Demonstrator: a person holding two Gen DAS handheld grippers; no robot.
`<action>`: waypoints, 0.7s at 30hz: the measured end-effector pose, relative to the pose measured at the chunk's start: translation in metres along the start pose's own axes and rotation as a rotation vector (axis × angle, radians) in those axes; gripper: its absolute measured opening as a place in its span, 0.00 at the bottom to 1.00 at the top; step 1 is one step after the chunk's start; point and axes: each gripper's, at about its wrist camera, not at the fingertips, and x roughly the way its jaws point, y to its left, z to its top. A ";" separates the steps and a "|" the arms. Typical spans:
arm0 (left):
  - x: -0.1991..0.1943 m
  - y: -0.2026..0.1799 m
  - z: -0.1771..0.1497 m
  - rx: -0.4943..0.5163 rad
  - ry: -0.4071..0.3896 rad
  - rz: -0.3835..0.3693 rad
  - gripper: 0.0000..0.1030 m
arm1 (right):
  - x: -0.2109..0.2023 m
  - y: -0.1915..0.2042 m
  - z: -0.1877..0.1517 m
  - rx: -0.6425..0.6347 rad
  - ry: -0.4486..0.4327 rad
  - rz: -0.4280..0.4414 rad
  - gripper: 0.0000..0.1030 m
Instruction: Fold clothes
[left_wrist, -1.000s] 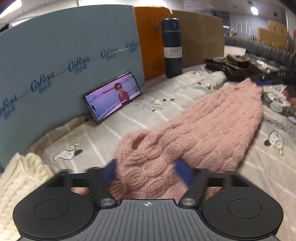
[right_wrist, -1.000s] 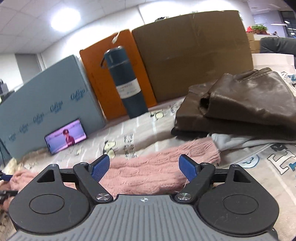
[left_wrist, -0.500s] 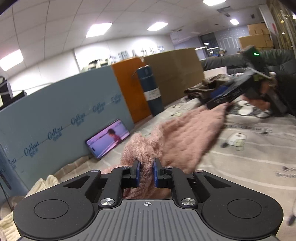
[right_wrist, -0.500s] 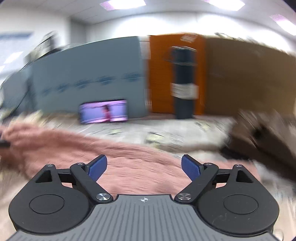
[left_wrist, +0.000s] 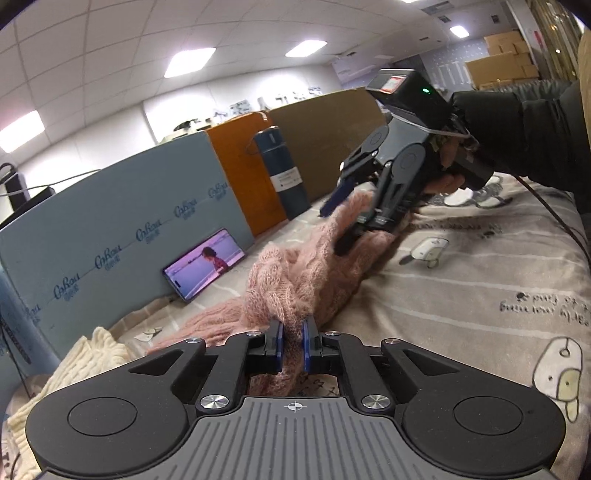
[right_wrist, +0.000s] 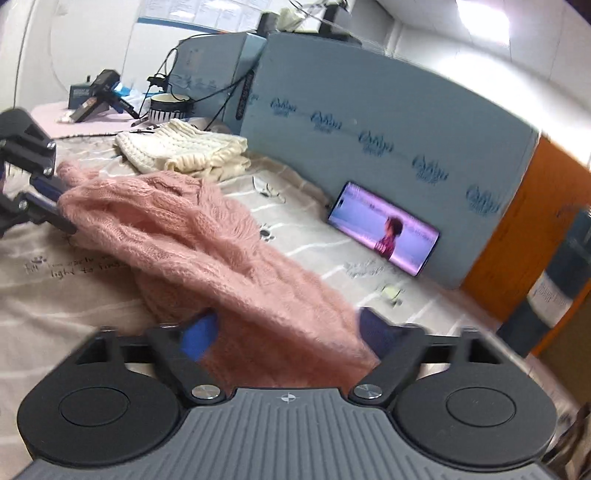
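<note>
While the left claw pinches the pink sweater, lifted off the bed, the right claw straddles the far end, spread; closing it squarely would likely keep the knit taut. Beyond, a cream knit, phone, blue board.

The pink sweater pinched between the left gripper's pads is fuzzy, chunky cable-knit wool. The gripper bodies are matt black plastic with ribbed grey housings and shiny metal screws. Under the tools lies a smooth printed cotton sheet. Ahead stand a matt foam board and a glossy phone.
</note>
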 end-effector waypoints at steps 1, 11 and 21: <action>-0.002 0.000 0.000 0.004 -0.004 -0.002 0.08 | -0.004 0.000 -0.002 0.022 0.010 -0.009 0.32; -0.029 0.003 -0.006 0.037 0.058 -0.029 0.08 | -0.107 0.049 -0.028 0.129 -0.119 0.017 0.10; -0.054 -0.003 -0.028 0.006 0.233 -0.105 0.15 | -0.118 0.107 -0.075 0.190 0.038 0.045 0.10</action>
